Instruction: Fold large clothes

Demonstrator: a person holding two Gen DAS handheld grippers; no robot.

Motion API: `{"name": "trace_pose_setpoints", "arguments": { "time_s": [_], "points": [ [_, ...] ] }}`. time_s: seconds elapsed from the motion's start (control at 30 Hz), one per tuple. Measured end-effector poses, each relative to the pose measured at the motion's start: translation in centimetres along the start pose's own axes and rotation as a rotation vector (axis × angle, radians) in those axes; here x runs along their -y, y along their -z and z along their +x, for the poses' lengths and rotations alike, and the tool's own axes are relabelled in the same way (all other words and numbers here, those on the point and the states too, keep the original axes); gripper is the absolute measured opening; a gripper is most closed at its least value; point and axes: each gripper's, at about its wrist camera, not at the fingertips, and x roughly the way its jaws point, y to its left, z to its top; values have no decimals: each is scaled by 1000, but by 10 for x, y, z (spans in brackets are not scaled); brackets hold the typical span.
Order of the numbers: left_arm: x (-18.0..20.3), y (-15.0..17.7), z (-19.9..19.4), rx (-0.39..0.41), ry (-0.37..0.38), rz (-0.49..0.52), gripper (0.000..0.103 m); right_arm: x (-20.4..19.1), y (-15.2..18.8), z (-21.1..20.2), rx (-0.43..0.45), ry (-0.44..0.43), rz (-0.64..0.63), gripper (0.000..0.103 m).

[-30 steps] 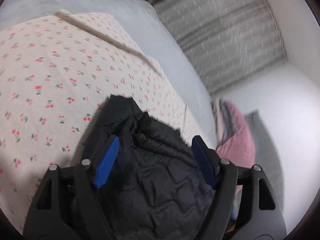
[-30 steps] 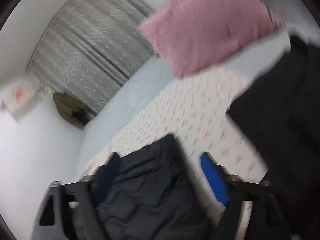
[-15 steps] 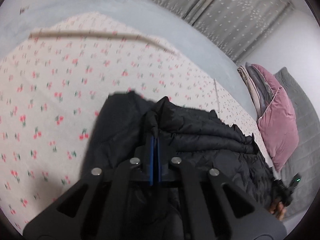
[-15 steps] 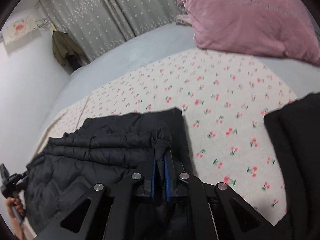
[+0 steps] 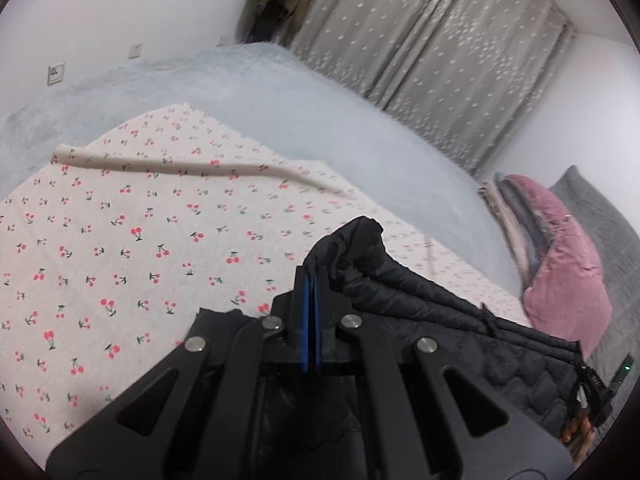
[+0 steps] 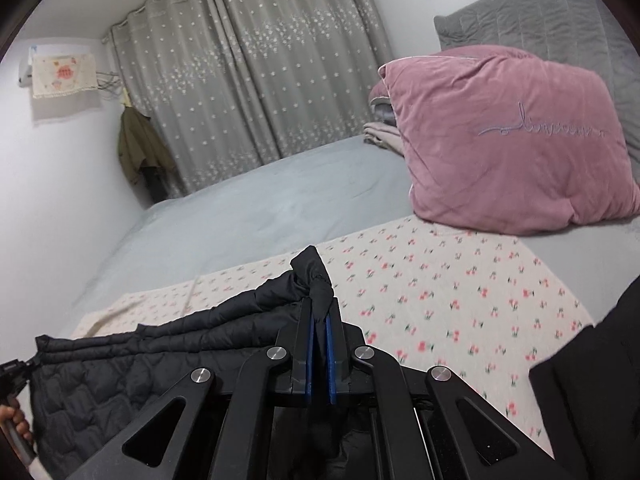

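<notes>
Two grippers each pinch a corner of one black quilted jacket. In the left wrist view, the left gripper sits at lower centre of the frame with its blue pads pressed together on a bunched fold of the jacket, which rises just above the fingertips and stretches away toward the lower right edge. In the right wrist view, the right gripper sits at lower centre, its jaws clenched on another gathered corner of the same jacket, whose quilted body hangs toward the lower left of that frame.

Below the jacket lies a cherry-print sheet, spread over a pale blue bed that fills the middle of both frames. A pink pillow rests at the right of the right wrist view, leaning against a grey quilted headboard, with folded fabric stacked just behind it. Grey patterned curtains hang across the upper centre, and an olive coat hangs beside them at upper left. Another dark garment occupies the lower right corner of that view, lying on the sheet.
</notes>
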Motion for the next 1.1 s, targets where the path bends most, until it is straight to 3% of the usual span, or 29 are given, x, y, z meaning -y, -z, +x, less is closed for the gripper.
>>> {"name": "trace_pose_setpoints", "arguments": {
  "time_s": [0.17, 0.4, 0.5, 0.6, 0.67, 0.7, 0.73, 0.77, 0.8, 0.83, 0.97, 1.03, 1.1],
  "points": [
    [-19, 14, 41, -65, -112, -8, 3, 6, 18, 47, -62, 84, 15, 4],
    [-14, 35, 65, -107, -194, 63, 5, 30, 58, 106, -255, 157, 101, 6],
    [-18, 38, 69, -139, -185, 50, 10, 25, 62, 107, -280, 180, 75, 12],
    [-26, 35, 62, -175, -124, 10, 24, 28, 63, 109, -322, 187, 88, 22],
    [-30, 30, 40, -167, -63, -12, 32, 34, 53, 99, -363, 163, 138, 29],
    [-30, 28, 31, -149, -52, -23, 42, 37, 47, 90, -364, 137, 180, 31],
    [-30, 25, 11, -110, -45, -41, 51, 38, 41, 82, -356, 112, 214, 41],
    [-29, 24, -4, -79, -36, -51, 53, 40, 35, 65, -334, 79, 265, 68],
    [-26, 24, -15, -59, -26, -53, 56, 40, 32, 55, -316, 67, 285, 80],
    [-17, 28, -32, -42, -12, -35, 57, 36, 30, 33, -269, 52, 300, 86],
    [26, 53, -66, -43, -38, 110, 61, 8, 39, -11, -296, -8, 168, 86],
    [49, 78, -83, -41, -57, 178, 67, -3, 51, -29, -318, 4, 74, 86],
    [63, 98, -92, -46, -70, 224, 70, -5, 68, -51, -323, 24, 64, 86]
  ]
}}
